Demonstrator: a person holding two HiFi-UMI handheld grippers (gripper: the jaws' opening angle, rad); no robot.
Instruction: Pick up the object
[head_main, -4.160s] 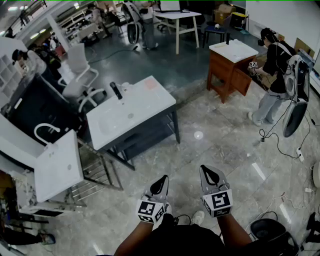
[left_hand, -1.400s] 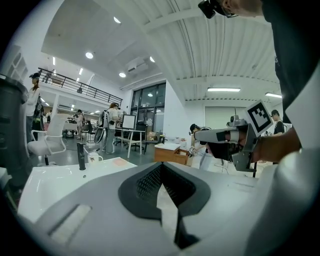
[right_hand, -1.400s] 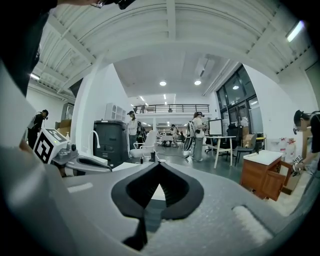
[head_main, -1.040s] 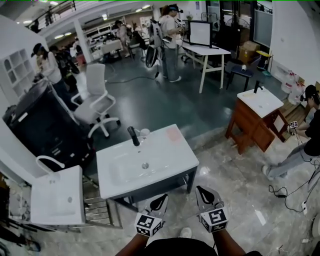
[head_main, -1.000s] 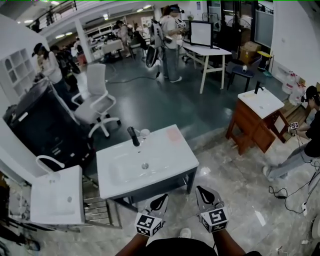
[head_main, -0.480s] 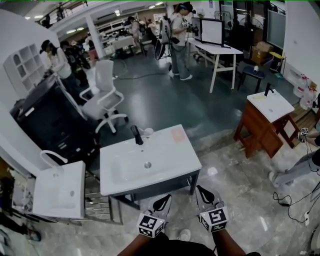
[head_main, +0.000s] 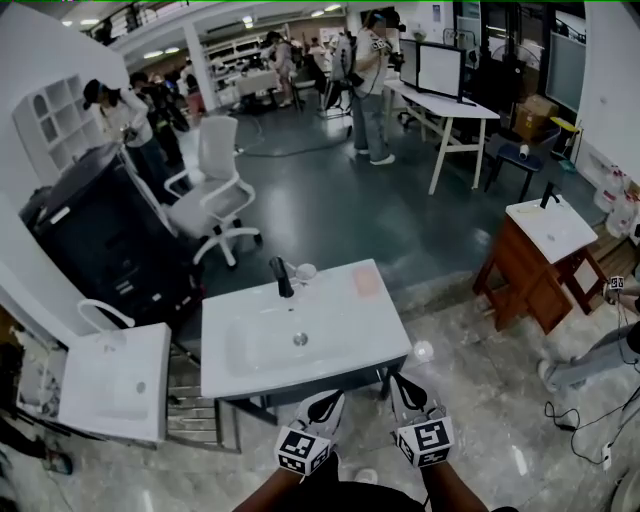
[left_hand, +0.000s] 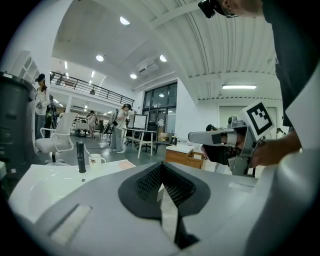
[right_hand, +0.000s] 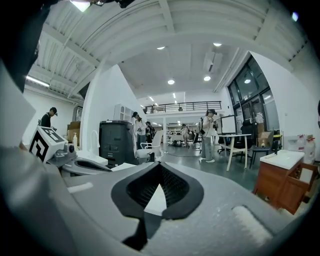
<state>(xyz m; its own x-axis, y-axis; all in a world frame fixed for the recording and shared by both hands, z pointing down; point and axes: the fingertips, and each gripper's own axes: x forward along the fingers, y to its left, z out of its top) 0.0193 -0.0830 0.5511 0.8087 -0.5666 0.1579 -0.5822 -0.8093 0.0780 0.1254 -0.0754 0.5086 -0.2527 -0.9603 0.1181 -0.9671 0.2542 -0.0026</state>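
Left gripper (head_main: 330, 398), right gripper (head_main: 398, 381) closed, seemingly empty

The white sink counter (head_main: 360, 325) bears a black faucet (head_main: 283, 277), mug (head_main: 305, 271) and pink pad (head_main: 366, 282).

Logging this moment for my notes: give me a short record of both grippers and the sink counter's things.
left gripper: shut, empty, just short of counter's near edge
right gripper: shut, empty, beside the left
counter: white, basin in middle
faucet: black, upright, far edge
mug: white, just right of faucet
pad: pinkish, flat, far right corner
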